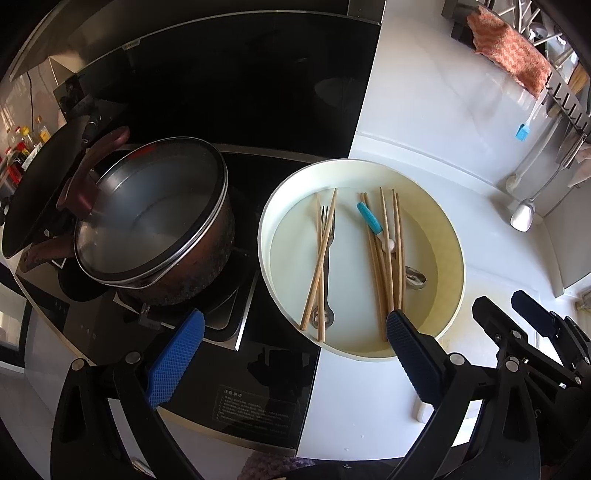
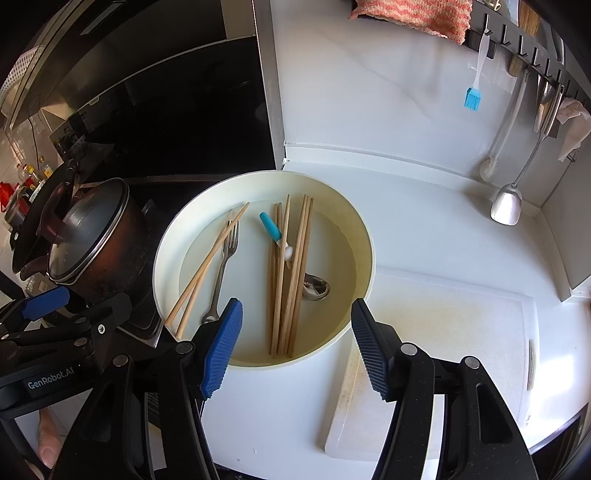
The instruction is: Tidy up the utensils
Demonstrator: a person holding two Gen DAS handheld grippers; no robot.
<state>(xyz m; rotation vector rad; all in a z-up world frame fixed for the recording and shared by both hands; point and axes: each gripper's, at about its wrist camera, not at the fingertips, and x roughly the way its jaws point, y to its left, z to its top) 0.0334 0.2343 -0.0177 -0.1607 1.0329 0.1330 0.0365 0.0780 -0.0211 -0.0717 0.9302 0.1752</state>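
A round cream basin [image 1: 448, 236] [image 2: 364, 236] sits on the white counter. In it lie several wooden chopsticks [image 1: 386, 258] [image 2: 284, 273], a metal fork [image 1: 327, 240] [image 2: 225, 258], a metal spoon [image 1: 415, 277] [image 2: 316, 288] and a small blue-handled tool [image 1: 369, 218] [image 2: 271, 227]. My left gripper [image 1: 295, 332] is open and empty, just before the basin's near rim. My right gripper [image 2: 297, 317] is open and empty over the basin's near rim. The right gripper shows at the right of the left wrist view [image 1: 517, 314]; the left gripper shows at the left of the right wrist view [image 2: 48, 299].
A brown pot with a glass lid [image 1: 151, 218] [image 2: 88, 236] stands on the black stove left of the basin. A white cutting board [image 2: 443, 350] lies to the right. A blue brush [image 2: 472, 98], a ladle [image 2: 506, 206] and a cloth [image 2: 413, 14] hang at the back wall rail.
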